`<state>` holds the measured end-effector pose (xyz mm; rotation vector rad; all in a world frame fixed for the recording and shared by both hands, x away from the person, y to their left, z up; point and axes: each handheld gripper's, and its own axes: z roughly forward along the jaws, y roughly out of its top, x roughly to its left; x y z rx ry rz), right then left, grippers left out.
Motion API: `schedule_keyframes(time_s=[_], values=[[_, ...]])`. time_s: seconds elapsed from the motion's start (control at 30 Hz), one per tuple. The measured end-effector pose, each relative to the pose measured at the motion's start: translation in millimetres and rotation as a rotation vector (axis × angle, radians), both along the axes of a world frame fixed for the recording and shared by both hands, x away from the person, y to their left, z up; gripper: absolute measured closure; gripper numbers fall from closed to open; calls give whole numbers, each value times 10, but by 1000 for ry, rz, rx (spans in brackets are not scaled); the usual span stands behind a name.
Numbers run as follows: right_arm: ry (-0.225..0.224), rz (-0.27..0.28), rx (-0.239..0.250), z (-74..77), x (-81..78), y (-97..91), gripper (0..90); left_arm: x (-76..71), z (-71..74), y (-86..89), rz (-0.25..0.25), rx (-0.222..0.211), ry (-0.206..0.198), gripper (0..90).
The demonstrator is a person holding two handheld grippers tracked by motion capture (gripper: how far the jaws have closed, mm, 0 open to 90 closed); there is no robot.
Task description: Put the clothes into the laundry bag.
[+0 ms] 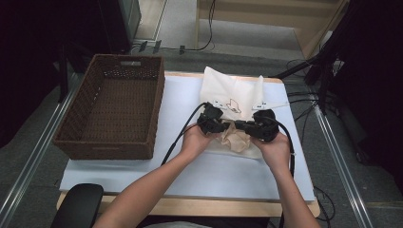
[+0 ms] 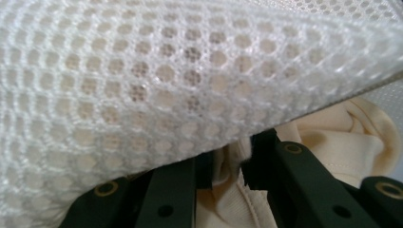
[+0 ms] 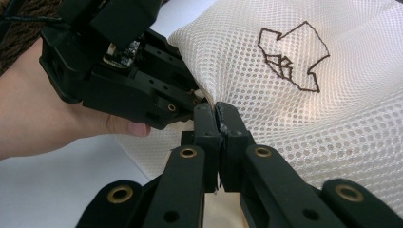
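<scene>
My right gripper point(image 3: 219, 114) clenches the rim of the white mesh laundry bag point(image 1: 231, 97) lying mid-table, holding its mouth up so my left gripper point(image 2: 233, 164), pinching the crumpled cream cloth garment point(image 2: 351, 142), can feed it inside.

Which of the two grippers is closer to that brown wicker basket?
Left. The left gripper sits over the white mesh bag, on the side facing the basket, with bare table between them. The right gripper is beyond it, on the far side from the basket.
</scene>
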<state>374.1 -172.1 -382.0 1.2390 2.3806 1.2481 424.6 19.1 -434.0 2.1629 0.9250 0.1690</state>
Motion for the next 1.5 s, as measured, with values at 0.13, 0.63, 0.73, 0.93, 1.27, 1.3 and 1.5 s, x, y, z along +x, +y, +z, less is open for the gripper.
schedule_keyframes(time_s=[0.13,0.63,0.73,0.93,1.27,1.3,1.5], values=[[7,0,0,-32,11,-16,900,-5,9,13,-27,-17,24,722],[2,-11,9,-24,13,-78,900,-278,315,116,-109,-34,3,415],[4,-12,8,-25,14,-78,899,-370,392,169,-119,-33,-31,404],[8,-16,13,-32,20,-96,899,-538,473,231,-156,-45,-38,409],[6,-15,13,-24,15,-94,899,-709,256,90,-214,-50,15,461],[6,-15,12,-23,14,-94,899,-715,231,71,-212,-53,21,467],[5,-17,16,-21,15,-102,899,-761,106,-65,-236,-75,38,583]])
